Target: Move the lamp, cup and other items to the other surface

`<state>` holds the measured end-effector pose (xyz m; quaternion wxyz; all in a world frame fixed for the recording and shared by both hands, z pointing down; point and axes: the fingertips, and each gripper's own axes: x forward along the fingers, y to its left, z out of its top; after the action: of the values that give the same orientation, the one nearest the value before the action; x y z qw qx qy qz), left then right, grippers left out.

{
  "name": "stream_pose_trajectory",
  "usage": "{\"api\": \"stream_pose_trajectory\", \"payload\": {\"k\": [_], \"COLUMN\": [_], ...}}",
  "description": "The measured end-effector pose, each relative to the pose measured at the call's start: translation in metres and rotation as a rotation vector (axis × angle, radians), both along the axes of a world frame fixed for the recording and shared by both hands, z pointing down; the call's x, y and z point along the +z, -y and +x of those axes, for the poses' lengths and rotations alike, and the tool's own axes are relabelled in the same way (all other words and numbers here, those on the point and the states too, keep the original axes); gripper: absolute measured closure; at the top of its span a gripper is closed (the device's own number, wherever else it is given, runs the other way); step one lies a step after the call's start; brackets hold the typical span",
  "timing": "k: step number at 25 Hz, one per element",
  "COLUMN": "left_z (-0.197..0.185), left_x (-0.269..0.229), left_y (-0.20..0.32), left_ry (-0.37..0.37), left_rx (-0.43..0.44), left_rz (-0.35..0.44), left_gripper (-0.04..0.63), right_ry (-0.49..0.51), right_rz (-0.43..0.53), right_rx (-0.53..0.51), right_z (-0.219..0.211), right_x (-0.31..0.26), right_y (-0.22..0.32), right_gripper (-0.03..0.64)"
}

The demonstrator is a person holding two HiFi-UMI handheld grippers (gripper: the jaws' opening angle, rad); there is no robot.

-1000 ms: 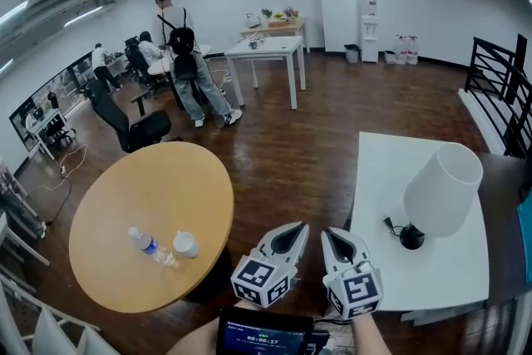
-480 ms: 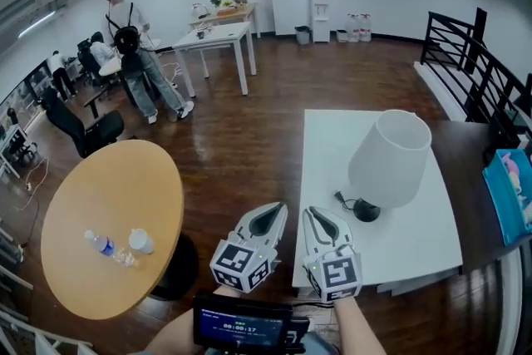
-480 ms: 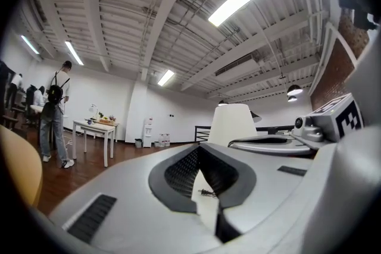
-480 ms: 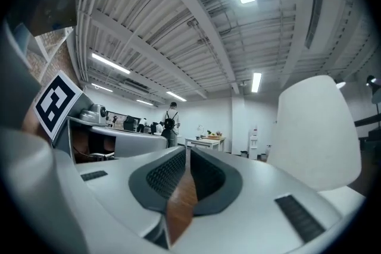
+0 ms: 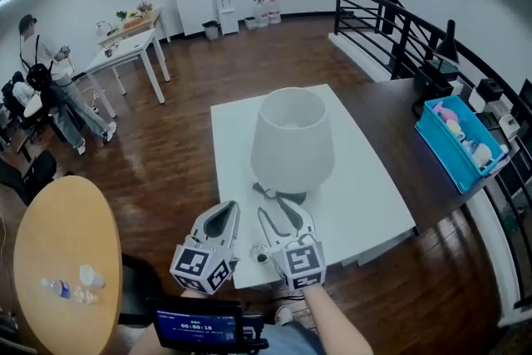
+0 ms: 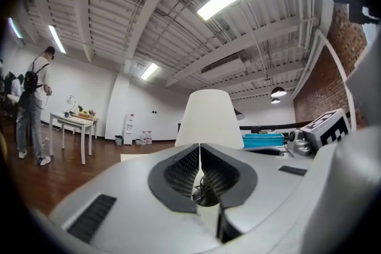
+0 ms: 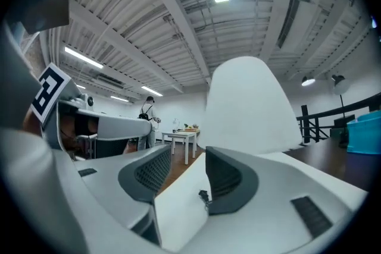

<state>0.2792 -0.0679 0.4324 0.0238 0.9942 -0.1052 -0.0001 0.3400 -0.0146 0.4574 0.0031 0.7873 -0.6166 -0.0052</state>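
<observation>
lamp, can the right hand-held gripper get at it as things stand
Probably yes: the right hand-held gripper, jaws just opening with nothing gripped, points at the lamp across bare white table.

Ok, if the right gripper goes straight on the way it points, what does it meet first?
Most likely the lamp: its dark base sits just ahead of the right gripper on the white table. Its jaws have just been opening with nothing between them; depth is unclear.
</observation>
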Motion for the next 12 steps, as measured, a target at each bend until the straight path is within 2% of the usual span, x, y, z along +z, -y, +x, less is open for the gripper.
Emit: {"api": "stream_pose_trajectory", "payload": {"k": [3,6,12], "left_z": [0.014,0.025,0.053], "left_x": [0.006,0.013,0.026], "left_y": [-0.004,-0.001,0.01], "left_ry": [0.027,0.032,0.047], "left_rx": [0.024,0.019,0.002], "left_rz": [-0.001,-0.02,-0.024], "left_gripper": [0.575,0.575,0.571], "right_ry": [0.033,0.064,0.047], "right_rz": [-0.036,-0.049,-0.044], "right_rx": [0.05,0.085,0.141], "right_z": [0.025,0.05,0.106], "right_x": [0.027,0.044,0.064], "right_y": [-0.007,-0.005,0.014], "right_gripper": [0.425,0.394,0.355]}}
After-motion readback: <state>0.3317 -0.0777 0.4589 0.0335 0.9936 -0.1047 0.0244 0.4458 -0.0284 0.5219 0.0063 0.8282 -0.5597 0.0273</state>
